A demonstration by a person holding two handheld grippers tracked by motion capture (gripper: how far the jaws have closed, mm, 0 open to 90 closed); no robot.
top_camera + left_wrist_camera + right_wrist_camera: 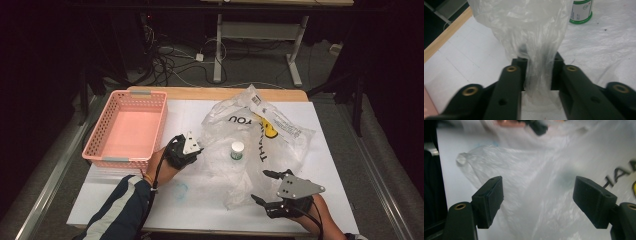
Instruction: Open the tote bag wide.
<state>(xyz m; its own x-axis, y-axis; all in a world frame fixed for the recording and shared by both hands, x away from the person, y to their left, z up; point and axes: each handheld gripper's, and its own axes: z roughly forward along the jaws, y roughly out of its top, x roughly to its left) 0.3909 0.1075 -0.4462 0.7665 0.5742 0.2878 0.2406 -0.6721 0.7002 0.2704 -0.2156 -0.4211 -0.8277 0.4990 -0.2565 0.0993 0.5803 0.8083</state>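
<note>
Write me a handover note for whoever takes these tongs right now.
Left tongs: shut on a gathered fold of the bag, at its left edge near the basket.
Right tongs: open, over the bag's near corner, gripping nothing.
Bottle: upright at the middle of the bag; whether under the film or on it, I cannot tell.
Basket: holds nothing.
Done: left grip on the bag.
Left, likely: right tongs grip the bag, then free the bottle.
</note>
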